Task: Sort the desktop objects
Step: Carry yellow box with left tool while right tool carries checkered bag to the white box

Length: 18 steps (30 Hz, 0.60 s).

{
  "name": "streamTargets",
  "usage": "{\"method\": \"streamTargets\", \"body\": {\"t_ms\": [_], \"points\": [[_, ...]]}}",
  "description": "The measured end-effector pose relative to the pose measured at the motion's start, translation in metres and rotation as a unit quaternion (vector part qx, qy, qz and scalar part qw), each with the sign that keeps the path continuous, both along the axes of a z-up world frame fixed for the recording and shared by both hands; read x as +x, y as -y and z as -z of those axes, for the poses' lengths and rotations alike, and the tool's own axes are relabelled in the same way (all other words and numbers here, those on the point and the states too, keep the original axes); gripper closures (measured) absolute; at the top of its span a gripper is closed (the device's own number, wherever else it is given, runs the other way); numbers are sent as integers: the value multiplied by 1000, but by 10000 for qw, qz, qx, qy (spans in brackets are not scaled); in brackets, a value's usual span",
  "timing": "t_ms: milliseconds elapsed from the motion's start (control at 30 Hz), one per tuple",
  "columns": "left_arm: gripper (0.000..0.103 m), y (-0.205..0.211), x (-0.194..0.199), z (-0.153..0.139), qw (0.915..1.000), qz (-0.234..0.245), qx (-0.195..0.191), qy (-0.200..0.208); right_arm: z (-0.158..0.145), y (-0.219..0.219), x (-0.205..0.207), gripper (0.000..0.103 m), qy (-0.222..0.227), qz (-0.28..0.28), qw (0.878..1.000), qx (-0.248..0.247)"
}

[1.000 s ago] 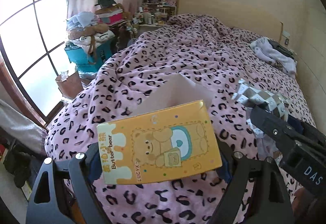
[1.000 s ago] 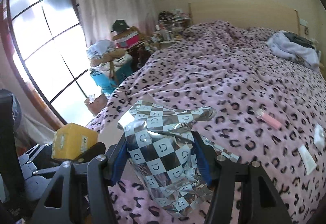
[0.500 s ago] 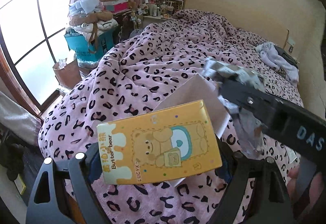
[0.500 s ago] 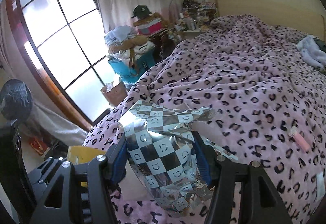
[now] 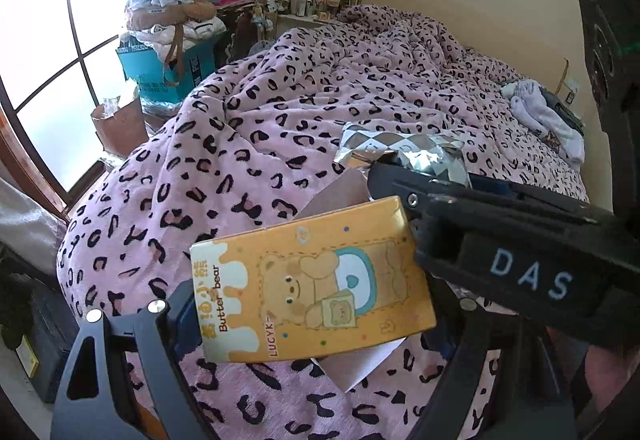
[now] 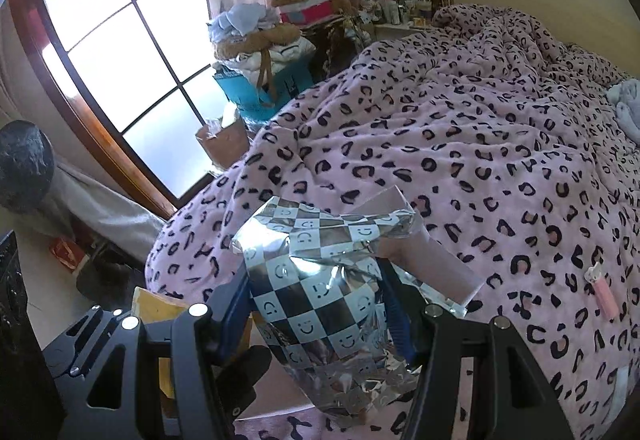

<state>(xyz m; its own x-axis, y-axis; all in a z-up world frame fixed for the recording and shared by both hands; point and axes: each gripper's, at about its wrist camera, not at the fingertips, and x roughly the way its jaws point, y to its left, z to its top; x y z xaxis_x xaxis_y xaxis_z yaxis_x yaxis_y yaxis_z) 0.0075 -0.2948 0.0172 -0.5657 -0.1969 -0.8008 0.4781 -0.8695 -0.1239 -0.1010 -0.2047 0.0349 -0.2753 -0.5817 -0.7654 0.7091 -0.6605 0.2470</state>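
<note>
While both grippers hang over a pink leopard-print blanket [image 5: 280, 128], each is clamped on a load. From the left: the left gripper [image 5: 316, 316] pinches a yellow "Butter bear" carton [image 5: 312, 284] by its two short ends, the printed face up and level between the jaws. Just beyond those jaws and partly under the carton lies a pale pink paper bag [image 5: 344, 196], flat on the blanket. To the right, the right gripper [image 6: 320, 316] squeezes a silver checkered foil pouch [image 6: 316, 296] around its middle, the crinkled top flaring above the jaws, the paper bag [image 6: 432, 260] lying just beyond them.

Judged from this, both items are in transit toward a sorting spot that cannot be made out, though the bag is a likely one. Keeping the carton level and the pinch steady matters, since its smooth, stiff cardboard could slide out. The pouch is thin, shiny film printed with smiley faces; it buckles under pressure, so a light, firm hold spares whatever it contains. The grippers sit close together, so they should be steered apart. Far right of the right jaws, a small pink tube [image 6: 602, 290] lies on the plush blanket.
</note>
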Motion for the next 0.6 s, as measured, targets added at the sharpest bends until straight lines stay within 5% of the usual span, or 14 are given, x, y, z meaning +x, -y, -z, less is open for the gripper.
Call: {"method": "streamTargets", "body": {"t_ms": [600], "points": [[16, 0, -16, 21, 9998, 26, -155, 138, 25, 4, -18, 43, 188, -37, 9995, 261]]}}
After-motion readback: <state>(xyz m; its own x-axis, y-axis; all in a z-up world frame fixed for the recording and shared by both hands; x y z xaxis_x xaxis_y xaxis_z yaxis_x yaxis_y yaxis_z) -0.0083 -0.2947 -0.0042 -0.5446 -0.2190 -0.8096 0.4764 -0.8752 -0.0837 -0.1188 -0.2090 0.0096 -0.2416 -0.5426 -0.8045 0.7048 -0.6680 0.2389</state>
